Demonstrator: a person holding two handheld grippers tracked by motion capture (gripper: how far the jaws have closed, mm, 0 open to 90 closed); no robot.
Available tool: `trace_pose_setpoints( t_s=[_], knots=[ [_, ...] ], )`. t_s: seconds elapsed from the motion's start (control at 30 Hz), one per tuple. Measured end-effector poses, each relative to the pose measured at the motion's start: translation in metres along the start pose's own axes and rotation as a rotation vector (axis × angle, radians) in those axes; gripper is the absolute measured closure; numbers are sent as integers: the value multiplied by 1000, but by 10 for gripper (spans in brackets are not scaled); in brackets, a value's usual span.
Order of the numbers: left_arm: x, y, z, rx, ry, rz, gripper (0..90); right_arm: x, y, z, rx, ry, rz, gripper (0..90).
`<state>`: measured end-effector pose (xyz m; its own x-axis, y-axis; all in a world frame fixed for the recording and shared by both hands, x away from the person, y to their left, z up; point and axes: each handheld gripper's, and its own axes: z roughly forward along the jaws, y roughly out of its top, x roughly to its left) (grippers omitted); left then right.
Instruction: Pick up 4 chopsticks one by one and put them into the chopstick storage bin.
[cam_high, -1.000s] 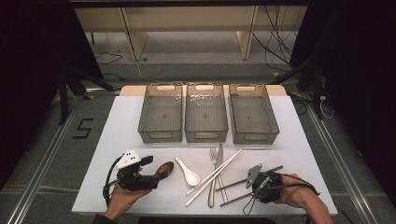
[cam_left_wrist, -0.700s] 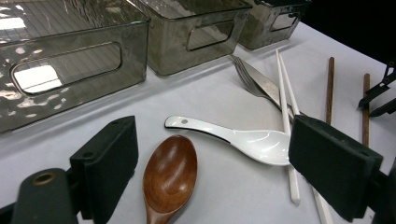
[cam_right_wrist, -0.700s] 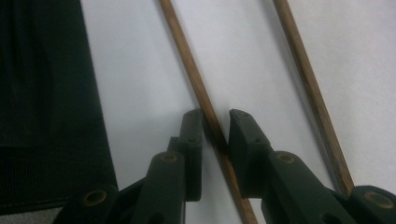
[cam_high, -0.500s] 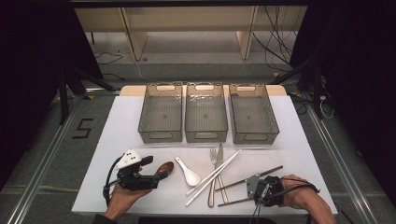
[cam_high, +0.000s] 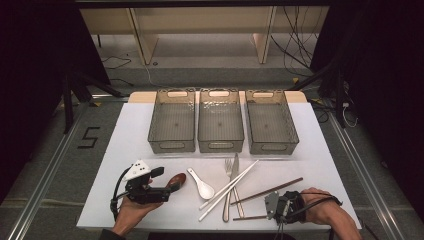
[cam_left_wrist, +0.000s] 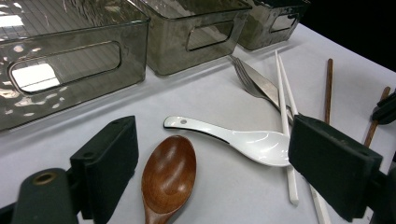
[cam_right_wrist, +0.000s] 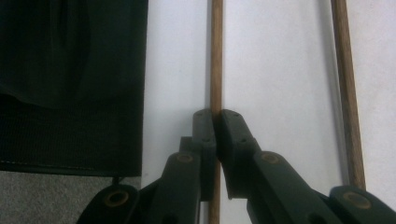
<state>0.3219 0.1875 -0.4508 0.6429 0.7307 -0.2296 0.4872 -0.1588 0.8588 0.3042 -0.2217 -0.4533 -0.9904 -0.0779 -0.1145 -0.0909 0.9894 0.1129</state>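
On the floor left of the bench (cam_high: 125, 130) a large "5" (cam_high: 90, 137) is marked; no other writing, brand or label can be read on the bins or the cutlery.

The left tool (cam_left_wrist: 229, 163) stands wide, its pads on either side of the bowl of the brown wooden spoon (cam_left_wrist: 168, 175) without pressing on it. Closing from here could go wrong in that the white ceramic spoon (cam_left_wrist: 233, 140) lies just beside the right-hand pad, so the tool may catch or shove it, and the rounded bowl could squirt out of a pinch.

The three grey bins (cam_high: 220, 122) wait at the far side, past the fork (cam_high: 228, 167) and the white chopsticks (cam_high: 227, 190).

At the right, near the bench's front edge, the right tool (cam_right_wrist: 217, 122) has just been closing and now pinches narrow on the nearer dark wooden chopstick (cam_right_wrist: 216, 56); its twin (cam_right_wrist: 348, 93) lies apart. The grip sits close to one end, so on lifting the long stick may pivot, droop or slip, or sweep into the neighbouring stick
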Motion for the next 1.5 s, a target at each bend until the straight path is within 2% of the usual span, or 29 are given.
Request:
trace_pose_setpoints(
  t_s=[0.27, 0.4, 0.43, 0.47, 0.53, 0.57, 0.6, 0.67, 0.7, 0.73, 0.87, 0.9, 0.93, 1.07, 1.13, 1.17, 1.2, 1.23, 1.27, 1.3, 1.33, 1.43, 1.47, 1.5],
  knots=[
    [0, 0, 0, -1, 1, -4, 154, 1, -3, -4, -16, 9, 23, 858],
    [0, 0, 0, -1, 1, -1, 154, 0, -7, -13, -82, -3, 60, 858],
    [0, 0, 0, -1, 1, -1, 154, 0, -7, -13, -82, -3, 60, 858],
    [0, 0, 0, -4, 2, -7, 154, -3, -9, -20, -132, -30, 112, 858],
    [0, 0, 0, -4, 3, -5, 154, -6, -10, -27, -201, -50, 180, 857],
    [0, 0, 0, -4, 3, -5, 154, -6, -10, -27, -201, -50, 180, 857],
    [0, 0, 0, -5, 3, -7, 154, -10, -9, -32, -274, -63, 242, 857],
    [0, 0, 0, -4, 3, -6, 154, -13, -8, -38, -331, -68, 318, 857],
    [0, 0, 0, -4, 3, -6, 154, -13, -8, -38, -331, -68, 318, 857],
    [0, 0, 0, -8, 3, -8, 154, -18, -6, -42, -408, -72, 388, 857],
    [0, 1, 0, -12, -4, -10, 154, -30, -1, -47, -548, -87, 560, 857],
    [0, 1, 0, -12, -4, -10, 154, -30, -1, -47, -548, -87, 560, 857],
    [-1, 2, 0, -14, -9, -16, 154, -33, 3, -48, -629, -94, 611, 857],
    [-4, 5, 2, -20, -22, -24, 154, -38, 14, -47, -749, -110, 690, 857],
    [-5, 6, 3, -24, -29, -35, 154, -39, 20, -46, -802, -119, 721, 856],
    [-6, 7, 3, -27, -43, -48, 154, -39, 20, -46, -802, -119, 721, 856],
    [-10, 9, 6, -25, -50, -44, 155, -40, 25, -46, -873, -120, 758, 856],
    [-10, 9, 6, -25, -50, -44, 155, -40, 26, -46, -889, -115, 768, 857],
    [-17, 11, 10, -16, -59, -31, 155, -40, 28, -46, -900, -129, 788, 856],
    [-17, 11, 10, -16, -59, -31, 155, -40, 28, -46, -900, -129, 788, 856],
    [-23, 14, 13, -18, -84, -34, 155, -42, 30, -45, -936, -136, 820, 856],
    [-29, 18, 18, -15, -100, -35, 156, -43, 31, -44, -964, -138, 844, 857],
    [-36, 22, 24, -9, -119, -39, 157, -44, 32, -44, -993, -146, 864, 856],
    [-39, 25, 27, -2, -130, -37, 157, -44, 33, -44, -999, -154, 873, 856]
  ],
)
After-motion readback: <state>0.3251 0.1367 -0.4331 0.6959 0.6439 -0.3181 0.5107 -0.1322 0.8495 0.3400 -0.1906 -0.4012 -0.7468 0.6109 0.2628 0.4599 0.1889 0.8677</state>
